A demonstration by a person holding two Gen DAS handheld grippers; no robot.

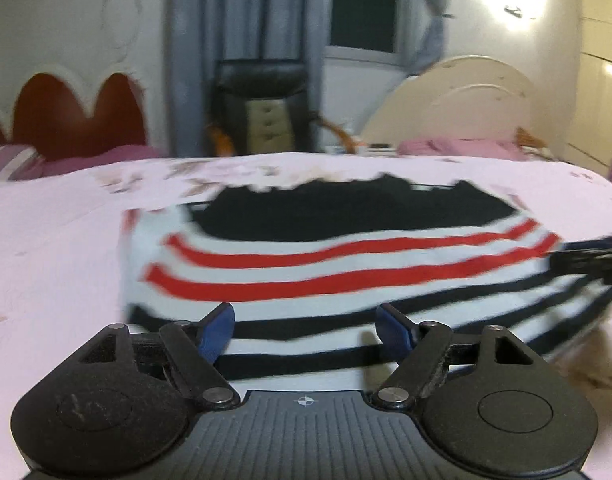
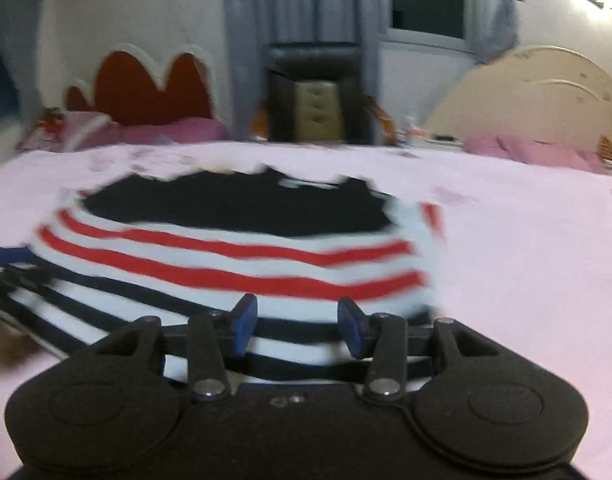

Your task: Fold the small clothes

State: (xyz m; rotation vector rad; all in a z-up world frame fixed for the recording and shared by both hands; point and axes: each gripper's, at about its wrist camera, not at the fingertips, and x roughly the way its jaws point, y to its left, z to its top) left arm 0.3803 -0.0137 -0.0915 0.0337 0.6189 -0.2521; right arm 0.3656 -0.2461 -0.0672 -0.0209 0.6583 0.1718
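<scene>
Lying flat on a pale pink bed sheet [image 1: 46,248], a small striped knit top [image 1: 325,264], with its black yoke farthest away, red and white bands in the middle, and black and white bands nearest the cameras. Hovering at the near hem toward the garment's left side, the left claw [image 1: 304,330], blue-padded fingers [image 1: 218,330] spread wide with nothing between them. Hovering at the same hem toward the right side, the right claw [image 2: 298,330], also spread apart and empty, its blue pads [image 2: 244,326] framing the black and white bands. Probably just beginning a fold, with both claws lining up on the bottom edge. Likely calling next for lowering, pinching the hem at two matching spots, then lifting and carrying it toward the black yoke. Appearing soft, thick and floppy, so probably sagging between grips unless kept taut. Blurring throughout, so no telling whether either claw is touching the cloth. Beyond the bed, standing against grey curtains [image 1: 242,40], a dark padded chair [image 1: 262,108], with a cream curved headboard [image 1: 457,96] at far right.
</scene>
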